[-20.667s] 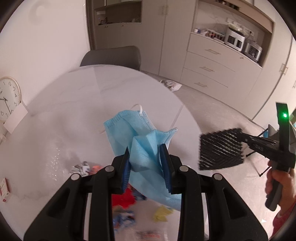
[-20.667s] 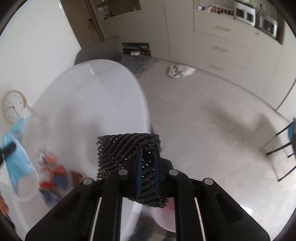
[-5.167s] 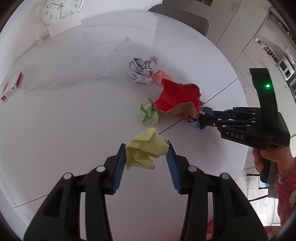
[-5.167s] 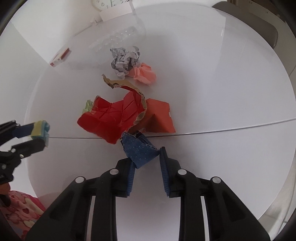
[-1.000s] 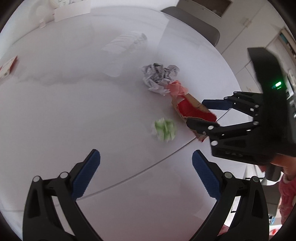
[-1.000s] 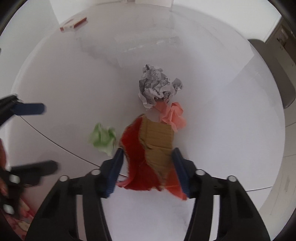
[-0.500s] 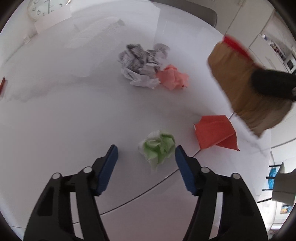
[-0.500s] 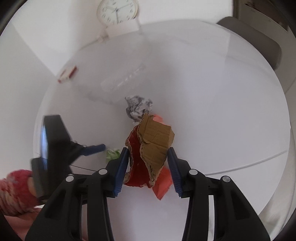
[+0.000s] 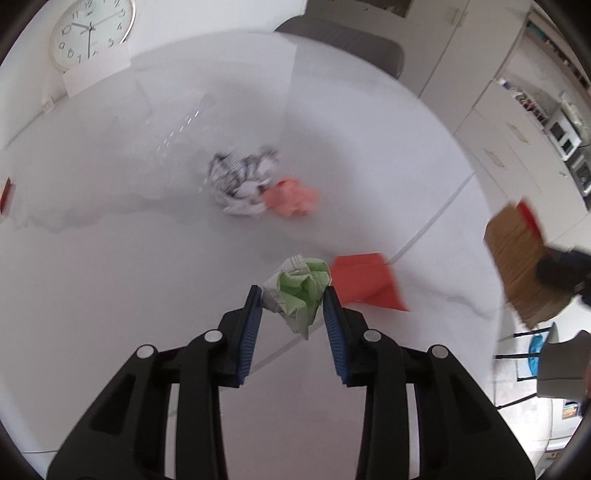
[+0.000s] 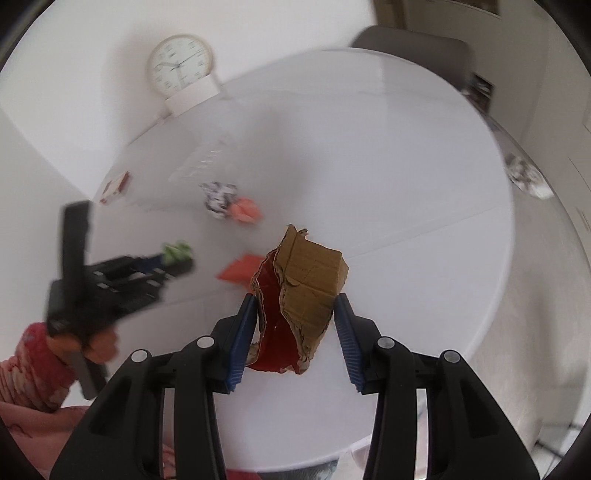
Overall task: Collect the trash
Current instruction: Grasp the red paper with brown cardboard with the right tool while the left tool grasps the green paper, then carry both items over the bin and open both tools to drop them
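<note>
My left gripper [image 9: 293, 295] is shut on a crumpled green paper ball [image 9: 301, 290], held just above the white round table [image 9: 110, 277]. My right gripper [image 10: 295, 306] is shut on a torn piece of red and brown cardboard [image 10: 299, 291] and holds it lifted above the table; it also shows at the right edge of the left wrist view [image 9: 517, 266]. A folded red paper [image 9: 365, 280] lies on the table just right of the green ball. A crumpled newspaper ball [image 9: 240, 181] and a crumpled pink paper [image 9: 291, 197] lie farther back, touching each other.
A clock [image 9: 90, 33] leans on the wall behind the table. A small red and white box [image 10: 116, 188] lies at the table's far left. A grey chair [image 9: 343, 40] stands behind the table. Cabinets [image 9: 517, 122] line the right wall.
My left gripper has closed on the green paper ball. My right gripper has carried the cardboard up and away to the right, leaving the red paper on the table.
</note>
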Demonstrator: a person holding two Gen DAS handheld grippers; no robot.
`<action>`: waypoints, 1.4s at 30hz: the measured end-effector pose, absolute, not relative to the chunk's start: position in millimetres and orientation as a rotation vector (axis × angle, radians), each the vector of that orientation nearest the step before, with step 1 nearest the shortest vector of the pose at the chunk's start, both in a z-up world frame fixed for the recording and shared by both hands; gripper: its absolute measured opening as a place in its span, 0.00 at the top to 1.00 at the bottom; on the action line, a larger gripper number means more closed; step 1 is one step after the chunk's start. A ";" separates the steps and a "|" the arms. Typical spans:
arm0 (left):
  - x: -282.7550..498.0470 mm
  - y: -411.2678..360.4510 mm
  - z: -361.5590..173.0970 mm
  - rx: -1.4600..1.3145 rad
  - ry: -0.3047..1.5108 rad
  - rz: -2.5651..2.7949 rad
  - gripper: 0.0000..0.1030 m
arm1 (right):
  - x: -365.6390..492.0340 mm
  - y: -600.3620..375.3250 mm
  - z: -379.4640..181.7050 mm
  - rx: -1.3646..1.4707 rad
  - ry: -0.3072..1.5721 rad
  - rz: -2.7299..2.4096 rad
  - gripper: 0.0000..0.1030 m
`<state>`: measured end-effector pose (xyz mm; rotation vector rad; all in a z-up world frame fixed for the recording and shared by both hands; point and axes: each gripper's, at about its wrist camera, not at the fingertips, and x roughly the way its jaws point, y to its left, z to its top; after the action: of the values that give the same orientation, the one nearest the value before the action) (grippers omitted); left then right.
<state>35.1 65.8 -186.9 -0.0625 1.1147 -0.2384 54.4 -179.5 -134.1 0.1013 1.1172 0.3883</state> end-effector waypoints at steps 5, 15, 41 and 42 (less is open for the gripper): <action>0.2 40.3 -143.0 -0.014 1.063 -0.321 0.67 | 1.2 -231.8 -132.0 0.166 1.103 0.269 0.58; -59.3 -71.1 -122.5 0.106 1.028 -0.620 0.67 | -85.7 -309.6 -178.4 0.254 1.179 0.050 0.51; -117.3 -222.2 -156.4 0.277 1.203 -0.882 0.15 | -158.8 -392.3 -215.9 0.374 1.238 -0.235 0.02; -119.0 -222.9 -155.4 0.274 1.192 -0.887 0.13 | -160.2 -394.0 -215.8 0.379 1.235 -0.238 0.02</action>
<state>-119.0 -222.9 -155.4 0.2739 1.1925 -0.8872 -160.2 -394.0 -215.8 0.3792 1.2349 -0.2382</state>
